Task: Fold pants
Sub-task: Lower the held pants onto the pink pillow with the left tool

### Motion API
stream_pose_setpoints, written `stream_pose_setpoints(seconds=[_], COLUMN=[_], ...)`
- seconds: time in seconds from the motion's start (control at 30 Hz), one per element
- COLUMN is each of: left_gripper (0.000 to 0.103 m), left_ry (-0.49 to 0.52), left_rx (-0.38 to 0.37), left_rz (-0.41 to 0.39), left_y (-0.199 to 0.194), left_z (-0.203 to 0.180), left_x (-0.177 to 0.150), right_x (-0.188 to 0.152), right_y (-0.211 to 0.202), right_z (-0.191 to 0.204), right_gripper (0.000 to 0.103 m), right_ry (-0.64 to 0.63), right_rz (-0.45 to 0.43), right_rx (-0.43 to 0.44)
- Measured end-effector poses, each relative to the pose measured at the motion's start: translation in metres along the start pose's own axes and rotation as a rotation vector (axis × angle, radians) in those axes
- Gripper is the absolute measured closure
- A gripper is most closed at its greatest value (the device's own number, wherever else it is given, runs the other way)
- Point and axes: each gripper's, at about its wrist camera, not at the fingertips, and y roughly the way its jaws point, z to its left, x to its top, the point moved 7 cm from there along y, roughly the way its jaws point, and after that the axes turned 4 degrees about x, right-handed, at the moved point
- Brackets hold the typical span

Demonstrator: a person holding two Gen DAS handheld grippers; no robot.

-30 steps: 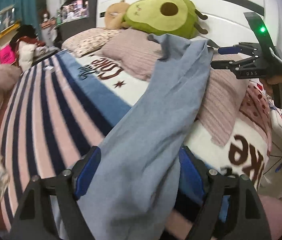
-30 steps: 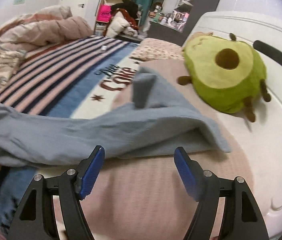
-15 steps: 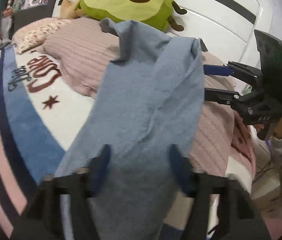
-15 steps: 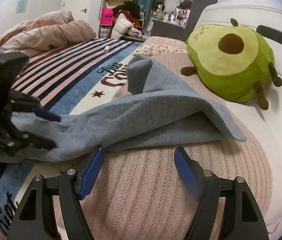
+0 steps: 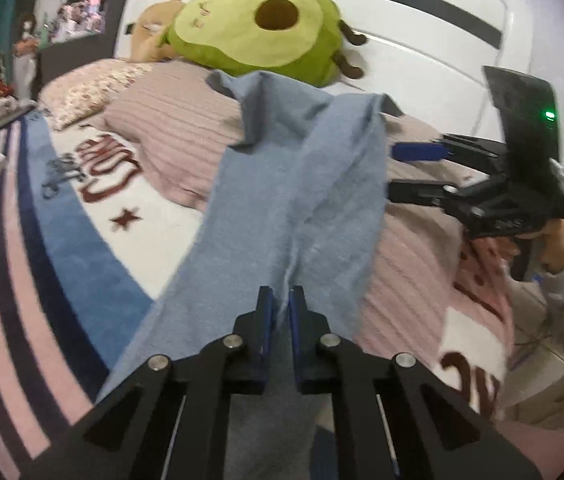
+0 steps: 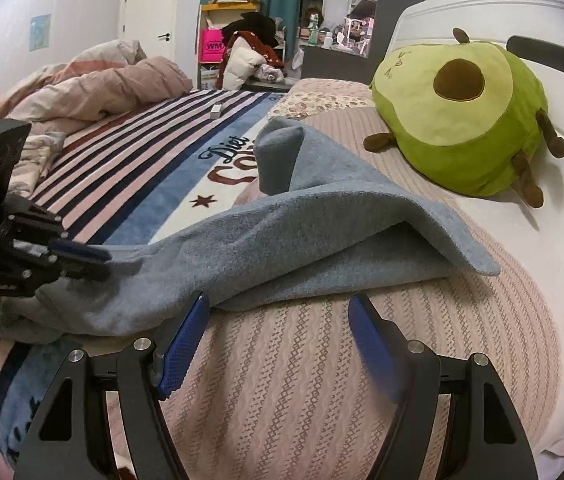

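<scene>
Pants (image 5: 294,184), blue-grey, stretched along bed (image 5: 34,264), far end draped over pink knit pillow (image 6: 322,380) near avocado plush (image 6: 462,120). Left gripper (image 5: 280,300) pinched narrow on pants fabric. Right gripper (image 6: 276,320) spread wide, holding nothing, beside pants edge over pillow.
</scene>
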Motion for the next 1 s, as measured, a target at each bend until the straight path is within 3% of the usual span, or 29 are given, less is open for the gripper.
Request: stream_pose_setpoints(seconds=[0.27,0.37,0.47,0.5,0.53,0.63,0.73,0.9,1.0], left_gripper=[0.093,0.064,0.062,0.067,0.080,0.096,0.102,0.103,0.103], left_ry=[0.118,0.116,0.111,0.107,0.100,0.097,0.095,-0.002,-0.013], left_rx=[-0.015,0.023,-0.017,-0.028,-0.034,-0.050,-0.019,0.067,0.176], left_rz=[0.035,0.033,0.022,0.026,0.034,0.039,0.006,-0.096,-0.122], left_y=[-0.001,0.006,0.011,0.013,0.016,0.017,0.009,-0.015,-0.023], left_z=[-0.023,-0.021,-0.026,-0.028,-0.029,-0.034,-0.034,-0.003,0.017], left_x=[-0.018,-0.012,-0.004,-0.002,0.000,0.001,0.005,0.025,0.034], right_x=[0.000,0.000,0.000,0.000,-0.001,-0.001,-0.001,0.002,0.005], right_y=[0.002,0.003,0.004,0.003,0.003,0.002,0.000,-0.002,-0.003], right_z=[0.002,0.002,0.002,0.003,0.003,0.002,0.003,0.004,0.006], right_gripper=[0.034,0.034,0.034,0.034,0.034,0.034,0.034,0.035,0.035], right_ry=[-0.001,0.002,0.002,0.000,-0.002,0.012,0.022,0.045,0.056], right_rz=[0.007,0.004,0.002,0.003,0.003,0.001,-0.001,-0.009,-0.012], right_rx=[-0.003,0.000,0.004,0.004,0.006,0.022,0.032,0.061,0.072])
